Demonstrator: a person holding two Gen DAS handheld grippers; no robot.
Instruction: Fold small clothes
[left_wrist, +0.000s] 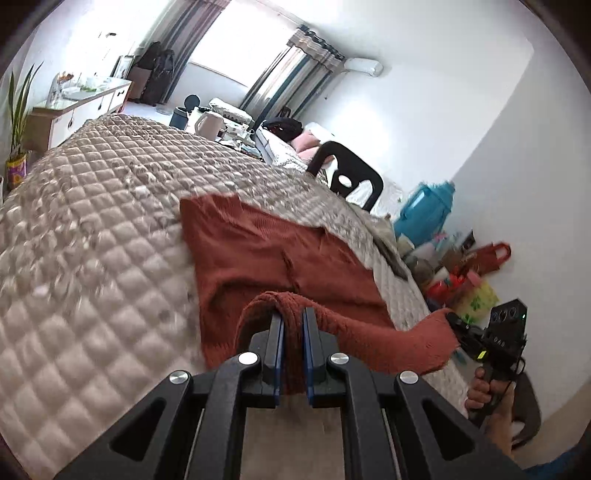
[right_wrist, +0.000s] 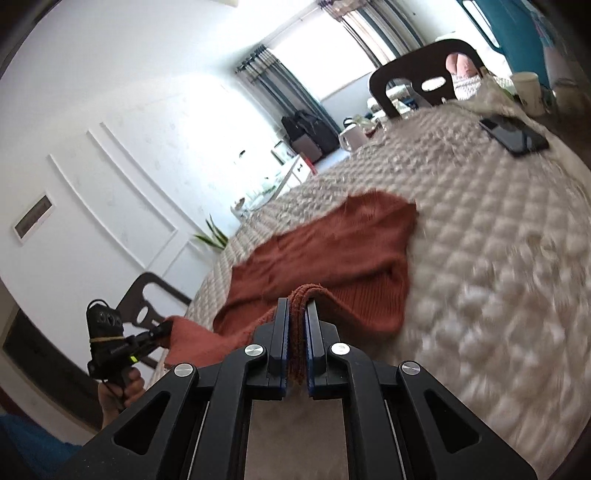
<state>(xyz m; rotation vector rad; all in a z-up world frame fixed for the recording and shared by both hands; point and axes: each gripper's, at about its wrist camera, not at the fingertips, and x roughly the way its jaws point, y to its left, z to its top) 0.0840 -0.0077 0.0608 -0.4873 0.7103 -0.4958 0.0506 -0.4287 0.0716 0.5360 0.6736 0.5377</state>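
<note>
You have the rust-red knitted sweater (left_wrist: 266, 251) by its near edge, one corner in each tool. The left tool (left_wrist: 292, 317) is clamped narrow on a bunched fold of the knit, which humps up over the blue pads and hangs down between them. The right tool (right_wrist: 297, 306) is pinched just as tightly on its own corner, with a ridge of fabric standing up between its jaws. Seen from the left wrist, that right tool (left_wrist: 453, 320) grips the garment's right end beyond the side of the surface, with your hand (left_wrist: 484, 387) on the handle below it.

The rest of the sweater lies spread on the beige quilted cover (left_wrist: 92, 240) of the counter, its far edge flat and its near edge raised off the quilt. A black phone (right_wrist: 514, 137) lies well apart at the far right, and a dark chair (left_wrist: 347, 177) stands beyond the far side.

Expect this piece to handle as light, soft and stretchy. It sags between your two grips (the span from one tool to the other already droops), and the loose knit is likely to drag on the quilting. It will not slip easily, and nothing about it is fragile. Hold it at the hem corners, through a doubled layer, and keep both grips level so that the fold lands square.
</note>
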